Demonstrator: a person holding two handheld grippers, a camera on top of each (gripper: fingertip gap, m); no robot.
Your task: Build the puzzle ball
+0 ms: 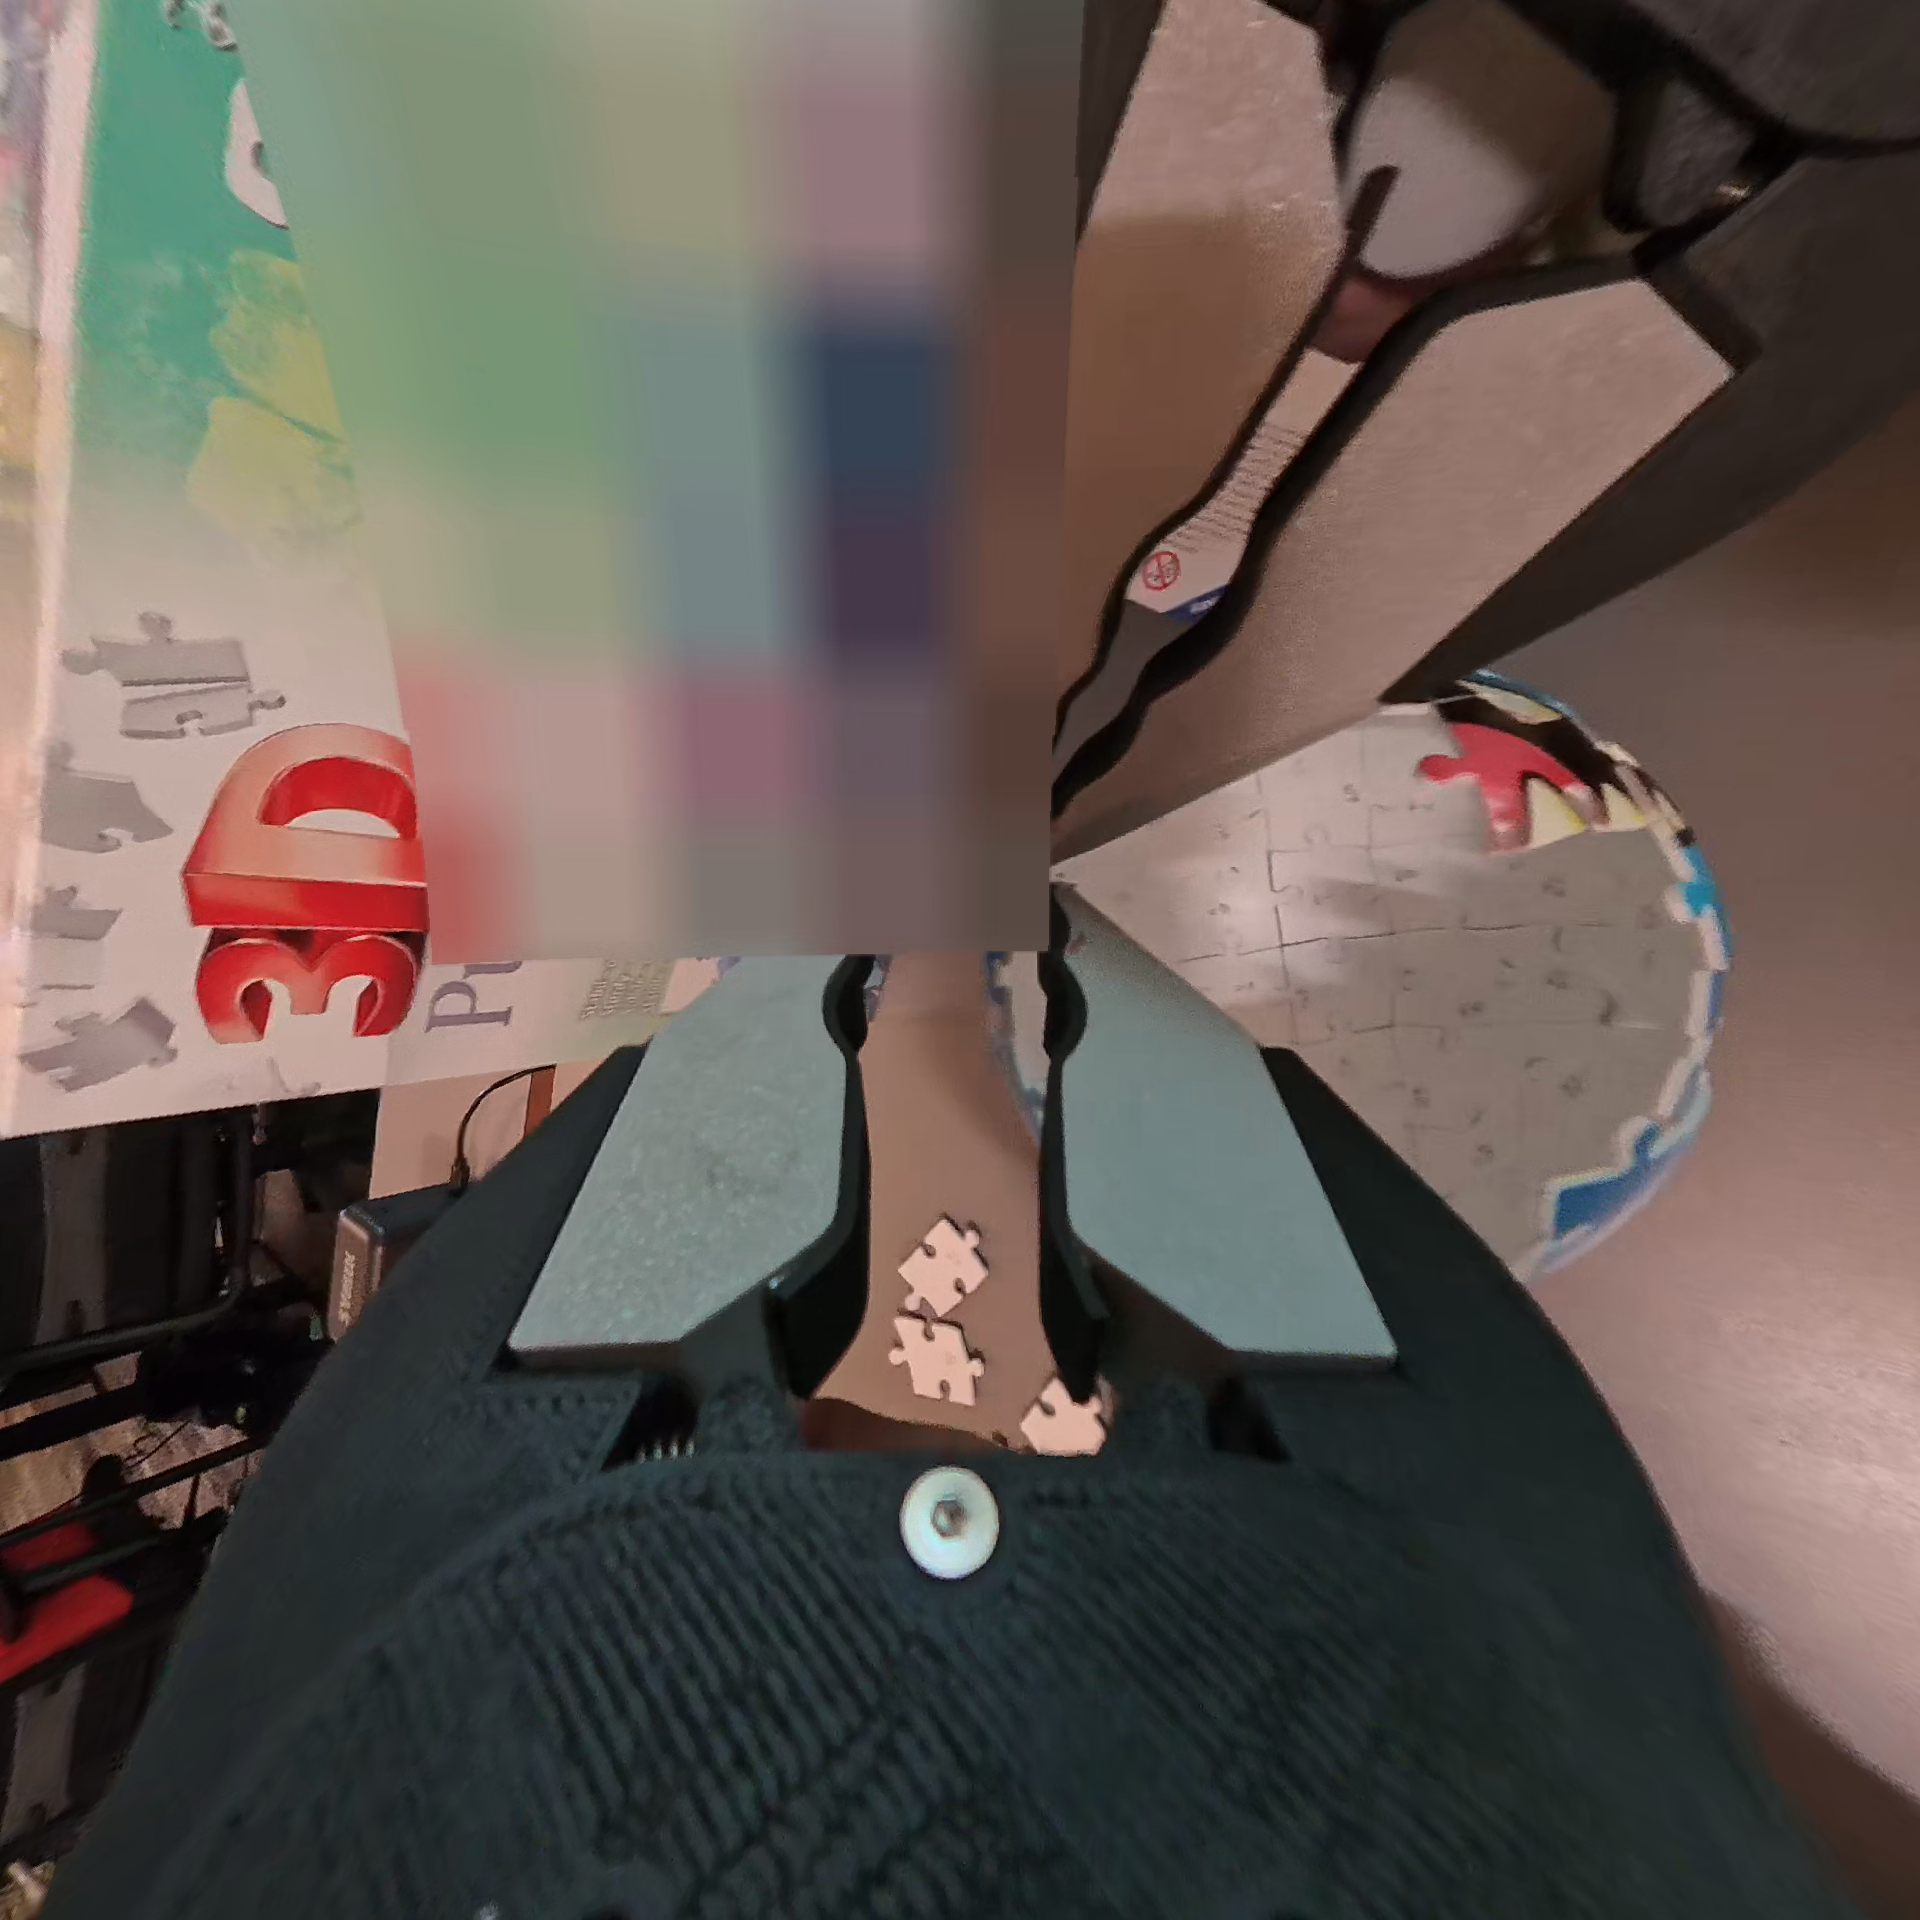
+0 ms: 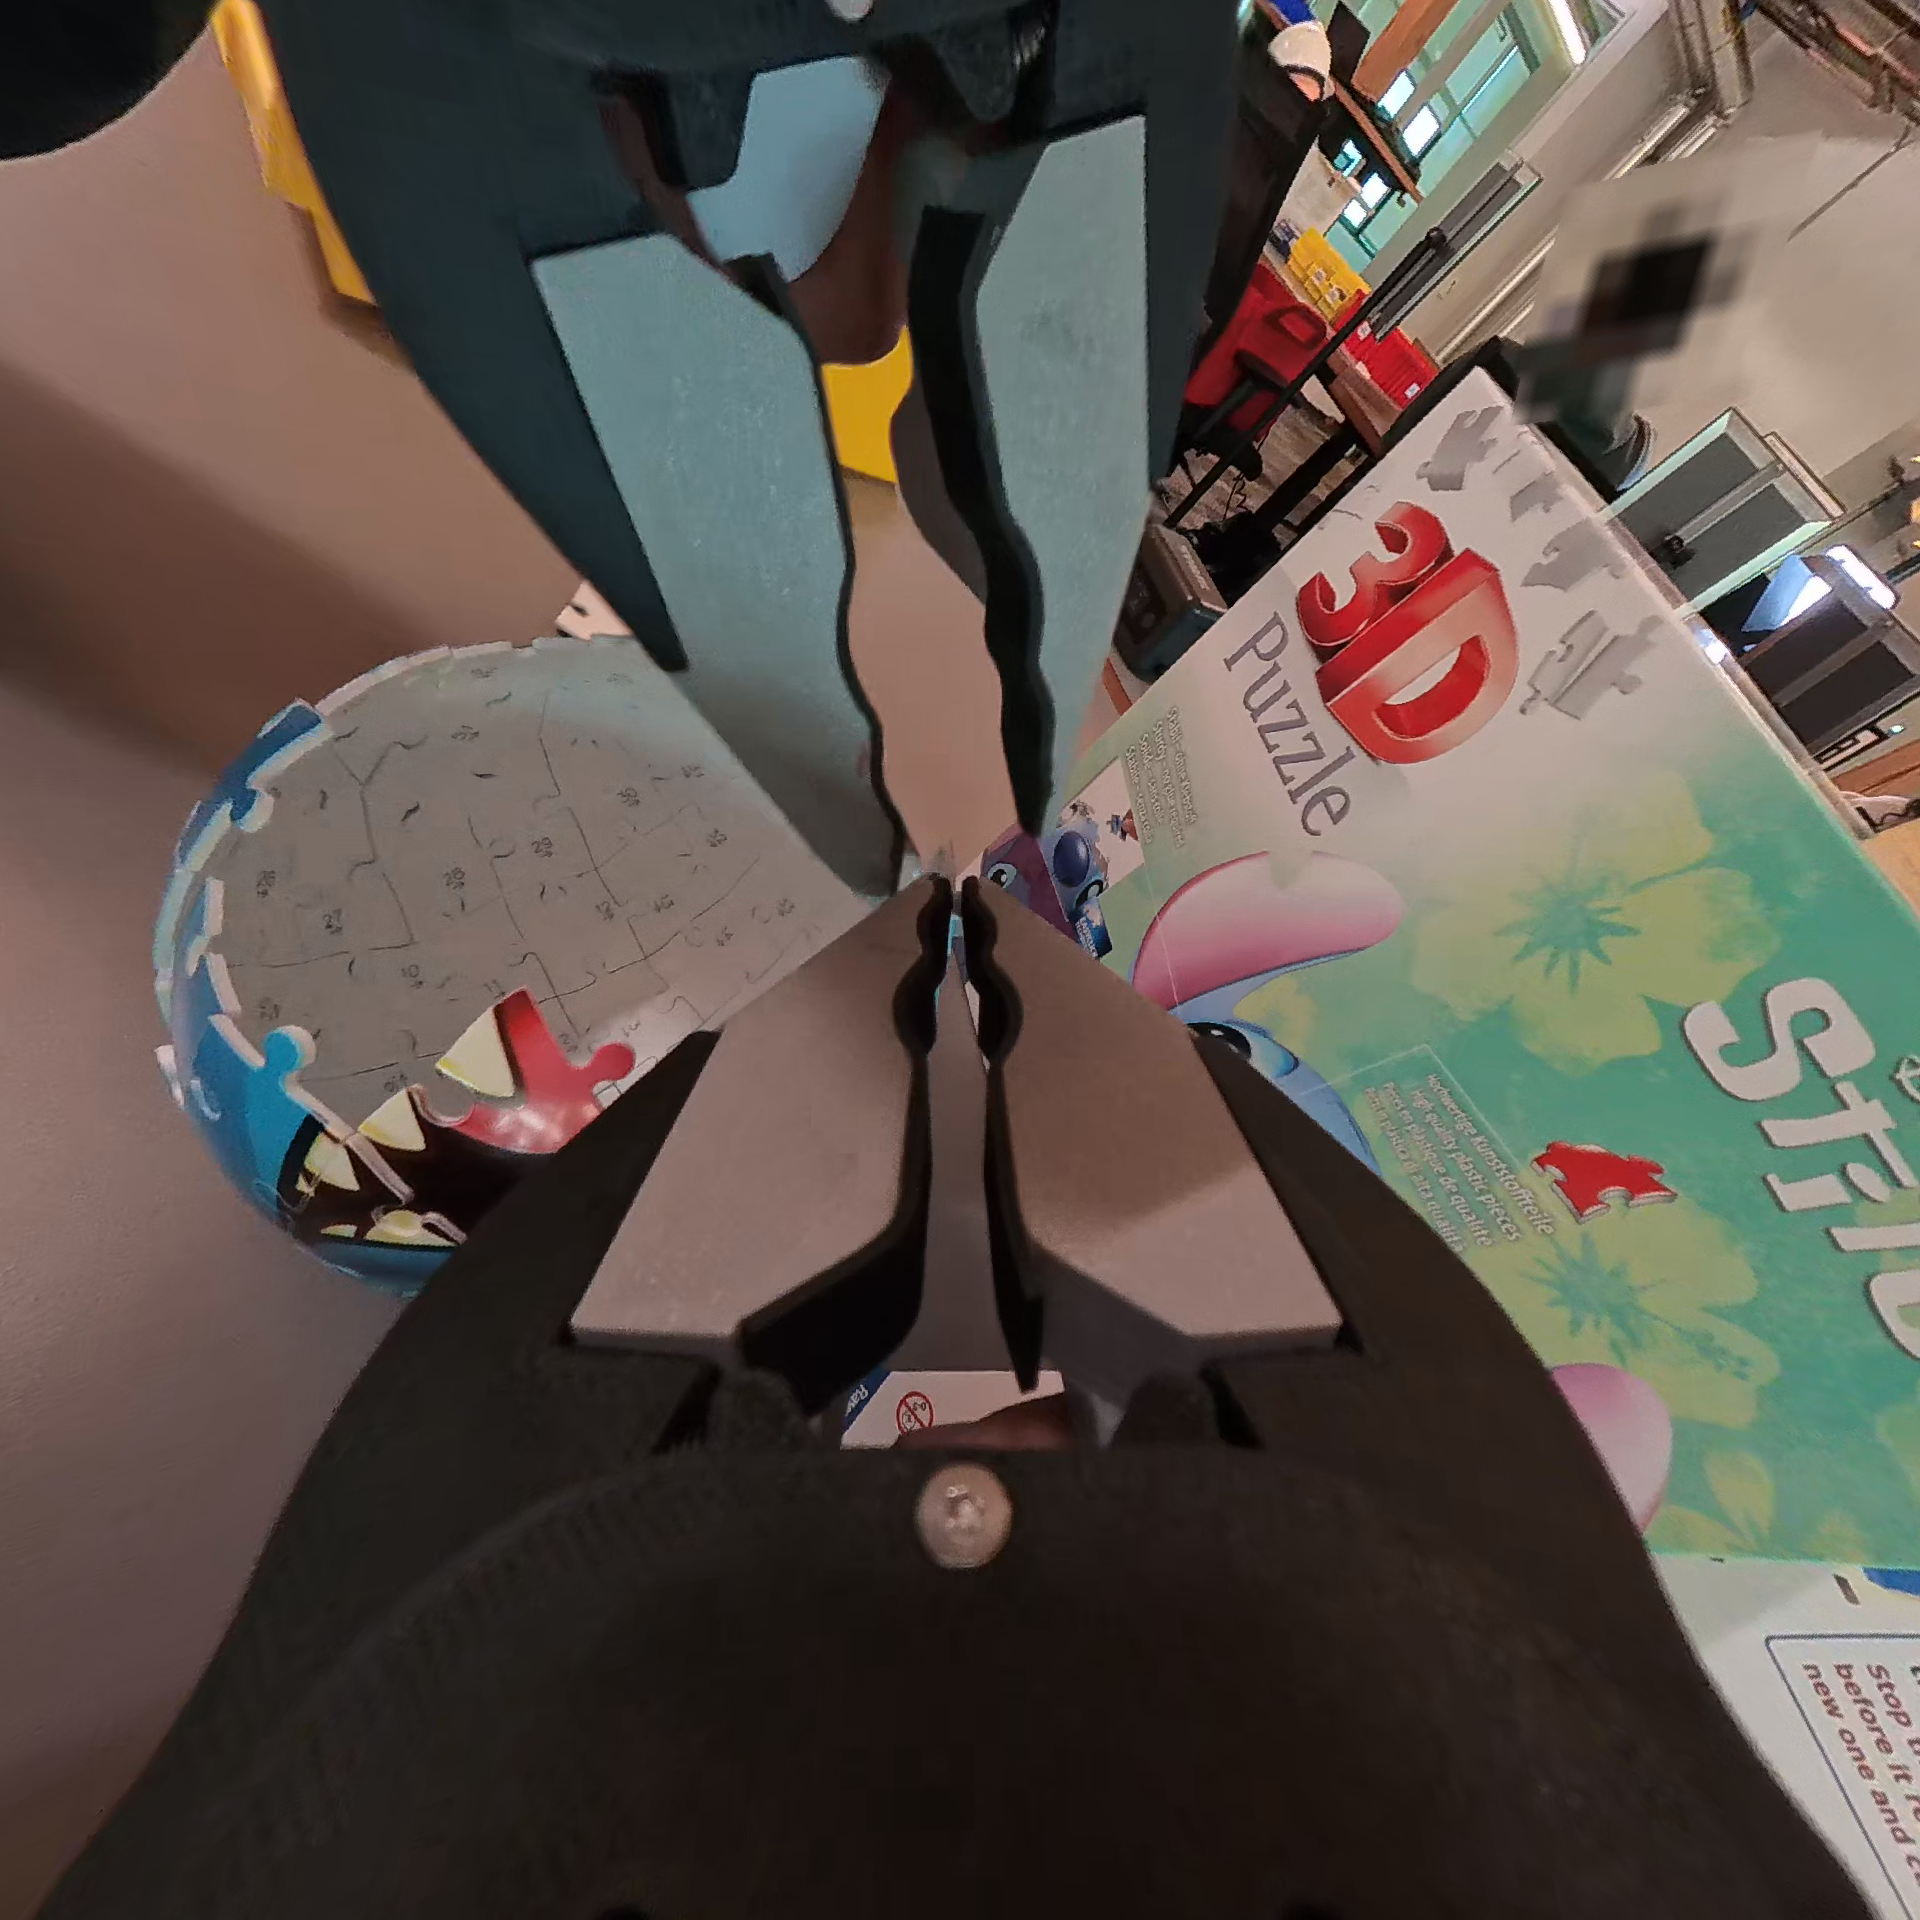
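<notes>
Grey half-built puzzle ball, part-hidden behind grippers

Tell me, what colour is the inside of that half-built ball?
Pale grey inside the puzzle ball, seen best in the right wrist view.

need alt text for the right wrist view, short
The right gripper, nearly shut, meets the left gripper tip to tip above a tan table. A half-built puzzle ball sits open at left, grey inside showing; the puzzle box lies at right.
</notes>
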